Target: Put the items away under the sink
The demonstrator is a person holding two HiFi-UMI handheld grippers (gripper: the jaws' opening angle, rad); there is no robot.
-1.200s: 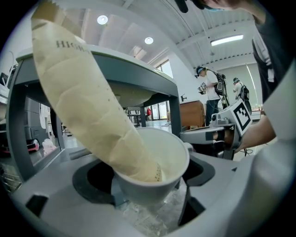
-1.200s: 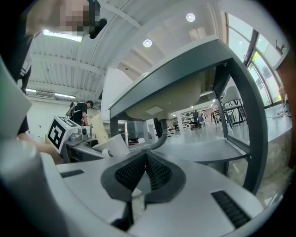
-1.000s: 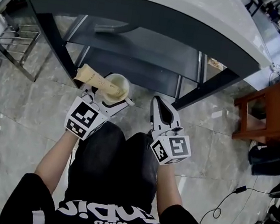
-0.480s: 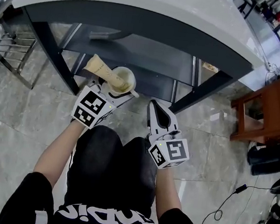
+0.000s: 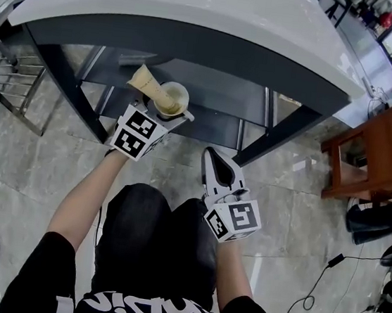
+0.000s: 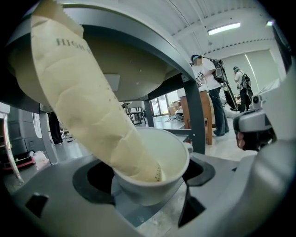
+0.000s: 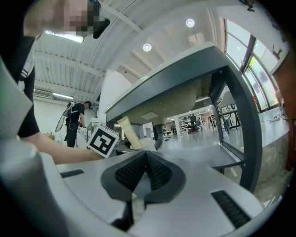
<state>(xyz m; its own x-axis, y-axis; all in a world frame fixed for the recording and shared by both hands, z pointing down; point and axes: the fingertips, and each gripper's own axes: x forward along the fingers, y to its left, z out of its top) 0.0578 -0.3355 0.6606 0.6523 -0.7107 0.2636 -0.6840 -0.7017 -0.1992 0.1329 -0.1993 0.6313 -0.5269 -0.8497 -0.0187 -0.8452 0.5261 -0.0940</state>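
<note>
Grey stone floor [image 5: 35,139] w/ a white-topped sink [image 5: 199,18] on a dark frame, person crouched in front of it. L gripper [image 5: 162,113] is clamped on the cup [image 5: 177,105], jaws hugging its lower wall on both sides. It holds the cup in the air just under the sink's front edge, at the front of the shelves and not set down. The tube [image 5: 147,82] stands in the cup and leans out over its rim, up toward the sink's underside. R gripper [image 5: 215,158] has its pads pressed together w/ nothing between, hanging low in front of the sink, nearer the person than the cup. Risks, as I judge them: the tube sticks up tall, so pushing further in could knock its top on the sink's edge or basin and lever it out. That could also tip the cup in the jaws. The load is prob top-heavy, so a quick tilt or an early release on a shelf edge could topple it. Count: 1 cup, 1 tube, 2 grippers. Under the sink are 2 shelves, upper [image 5: 212,83] and lower [image 5: 207,122].
</note>
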